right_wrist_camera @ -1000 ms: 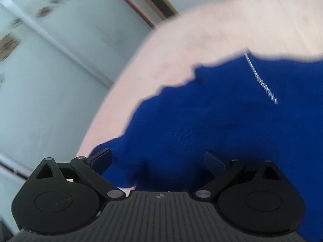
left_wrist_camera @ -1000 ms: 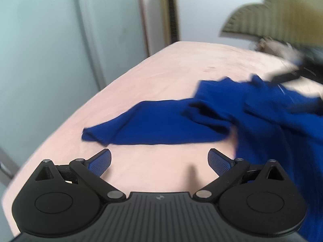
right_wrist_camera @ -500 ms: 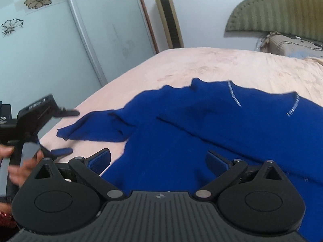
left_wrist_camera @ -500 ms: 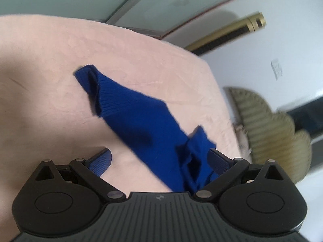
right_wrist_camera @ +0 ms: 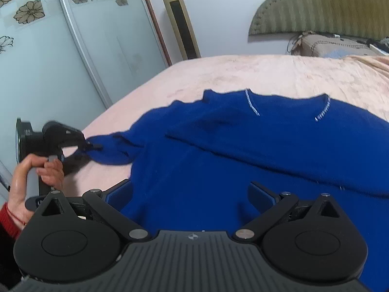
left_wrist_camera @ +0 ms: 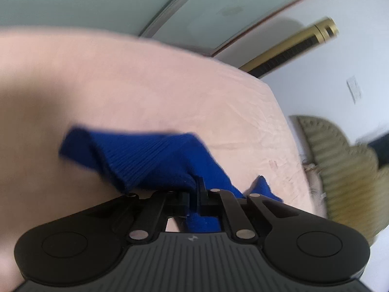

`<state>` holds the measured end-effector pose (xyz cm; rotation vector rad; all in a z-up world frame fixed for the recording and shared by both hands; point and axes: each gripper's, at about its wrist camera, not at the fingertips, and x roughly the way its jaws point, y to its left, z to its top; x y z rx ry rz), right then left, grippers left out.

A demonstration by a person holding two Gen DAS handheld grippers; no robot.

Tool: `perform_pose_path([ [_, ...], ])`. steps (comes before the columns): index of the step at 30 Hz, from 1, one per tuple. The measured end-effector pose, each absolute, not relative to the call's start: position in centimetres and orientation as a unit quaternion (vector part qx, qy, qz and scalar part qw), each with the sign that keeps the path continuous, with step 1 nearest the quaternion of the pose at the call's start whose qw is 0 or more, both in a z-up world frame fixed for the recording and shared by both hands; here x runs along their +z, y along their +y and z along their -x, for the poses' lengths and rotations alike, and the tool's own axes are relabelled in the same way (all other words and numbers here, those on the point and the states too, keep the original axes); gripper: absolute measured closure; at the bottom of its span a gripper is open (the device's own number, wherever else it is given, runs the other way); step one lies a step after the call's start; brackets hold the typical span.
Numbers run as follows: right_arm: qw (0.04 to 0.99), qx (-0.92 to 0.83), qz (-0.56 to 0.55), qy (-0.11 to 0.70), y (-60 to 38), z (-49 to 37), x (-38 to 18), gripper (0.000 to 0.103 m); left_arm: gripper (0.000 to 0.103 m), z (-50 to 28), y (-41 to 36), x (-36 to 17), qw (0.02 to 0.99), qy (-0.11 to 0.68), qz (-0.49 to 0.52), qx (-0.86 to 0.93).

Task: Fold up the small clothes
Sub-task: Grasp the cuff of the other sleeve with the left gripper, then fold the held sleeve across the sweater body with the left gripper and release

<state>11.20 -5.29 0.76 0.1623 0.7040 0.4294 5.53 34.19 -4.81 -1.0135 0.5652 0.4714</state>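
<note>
No legible writing. Blue sweater (right_wrist_camera: 243,150) flat on pink bed (right_wrist_camera: 267,73), neckline toward headboard (right_wrist_camera: 316,7), sleeve (left_wrist_camera: 150,160) stretched left. Left hand-held gripper (left_wrist_camera: 194,189) pinching sleeve cuff; right hand-held gripper (right_wrist_camera: 192,192) spread over hem.

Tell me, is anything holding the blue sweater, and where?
The left tool pinches the blue sweater by its sleeve end. The right tool is open, holding nothing.

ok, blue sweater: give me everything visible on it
The blue sweater is a deep royal-blue knit, spread mostly flat on the pink bedspread, with pale stitching at both sides of the neckline. One sleeve stretches sideways; its ribbed cuff is pinched in the shut left tongs. The open right tongs hover over the body.
</note>
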Motion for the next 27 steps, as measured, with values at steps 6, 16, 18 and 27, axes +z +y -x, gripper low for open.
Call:
perform_pose_path([
  [6,0.907,0.193,-0.103,0.359,-7.0,-11.0,-0.4,0.001,0.099,-7.1,35.2,0.7,0.867,0.249,0.318,0.291],
  [16,0.902,0.17,-0.136,0.374,-9.7,-10.3,-2.0,0.001,0.099,-11.4,32.9,7.2,0.905,0.201,0.116,0.356],
  [18,0.903,0.164,-0.138,0.373,-10.3,-10.0,-2.1,0.001,0.099,-11.9,30.4,7.9,0.921,0.193,0.092,0.326],
  [27,0.904,0.141,-0.16,0.371,-12.8,-10.0,-2.5,0.001,0.099,-14.5,17.5,9.2,0.967,0.169,0.048,0.184],
])
